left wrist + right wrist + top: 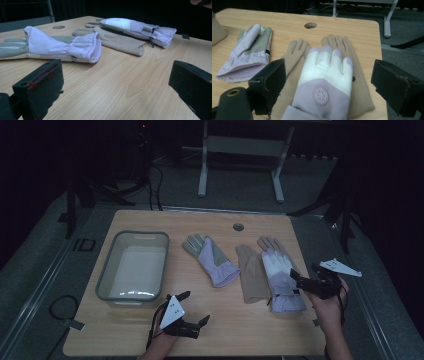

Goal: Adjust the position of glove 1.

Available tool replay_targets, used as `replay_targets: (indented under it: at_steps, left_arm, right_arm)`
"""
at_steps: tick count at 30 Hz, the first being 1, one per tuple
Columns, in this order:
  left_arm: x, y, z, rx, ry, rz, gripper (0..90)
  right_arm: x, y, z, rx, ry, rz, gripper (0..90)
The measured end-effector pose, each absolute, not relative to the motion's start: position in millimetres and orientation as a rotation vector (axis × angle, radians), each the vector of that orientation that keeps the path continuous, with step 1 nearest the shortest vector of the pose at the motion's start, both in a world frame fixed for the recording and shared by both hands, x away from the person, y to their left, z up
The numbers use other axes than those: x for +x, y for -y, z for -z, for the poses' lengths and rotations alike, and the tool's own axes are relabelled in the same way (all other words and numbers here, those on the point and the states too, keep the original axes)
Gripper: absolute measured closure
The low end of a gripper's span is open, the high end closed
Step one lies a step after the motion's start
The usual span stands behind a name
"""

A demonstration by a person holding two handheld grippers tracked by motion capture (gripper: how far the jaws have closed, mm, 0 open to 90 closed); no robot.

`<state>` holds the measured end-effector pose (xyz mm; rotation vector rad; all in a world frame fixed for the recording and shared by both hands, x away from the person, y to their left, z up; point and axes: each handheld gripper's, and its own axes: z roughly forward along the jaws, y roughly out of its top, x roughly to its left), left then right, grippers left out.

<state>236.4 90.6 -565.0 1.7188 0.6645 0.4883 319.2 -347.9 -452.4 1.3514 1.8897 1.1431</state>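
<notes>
Your right gripper (329, 85) straddles the lilac-and-white glove (324, 82), jaws apart — closing low also pinches the tan glove (359, 92) beneath. Left gripper (192, 312), lower centre, gapes empty.

Dim, grainy pictures; dark surroundings, soft glare on table (225, 320).

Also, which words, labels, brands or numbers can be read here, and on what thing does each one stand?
"ID": on the dark floor left of the table.
Round emblem on the cuff of the white and lilac glove: blurred, not readable.
Grey tub, tan gloves and both grippers: no text to be seen.
</notes>
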Motion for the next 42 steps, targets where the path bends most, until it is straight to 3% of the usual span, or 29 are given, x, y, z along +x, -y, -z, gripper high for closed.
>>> replay_targets:
  at_steps: [8,19,23,33,38,42]
  left_arm:
    - [235.7,-90.0,564.9,1.723,-0.655,-0.491,0.0]
    - [236.3,-90.4,565.0,1.72,-0.66,-0.485,0.0]
    - [236.3,-90.6,565.0,1.719,-0.66,-0.484,0.0]
    - [236.4,-90.7,565.0,1.719,-0.656,-0.477,0.0]
    - [236.8,-91.3,564.9,1.719,-0.658,-0.47,0.0]
    - [236.7,-91.2,564.9,1.719,-0.654,-0.469,0.0]
  right_arm:
    - [337.6,323.0,439.6,1.293,-1.971,-1.129,14.4]
    - [361.4,290.7,441.3,1.205,-2.079,-1.092,28.5]
    - [370.6,276.8,440.0,1.184,-2.128,-1.088,37.4]
    - [395.9,234.4,443.3,1.102,-2.277,-1.102,45.7]
    - [413.0,210.0,450.2,1.073,-2.344,-1.104,54.2]
    - [424.3,190.7,459.0,1.042,-2.39,-1.108,55.2]
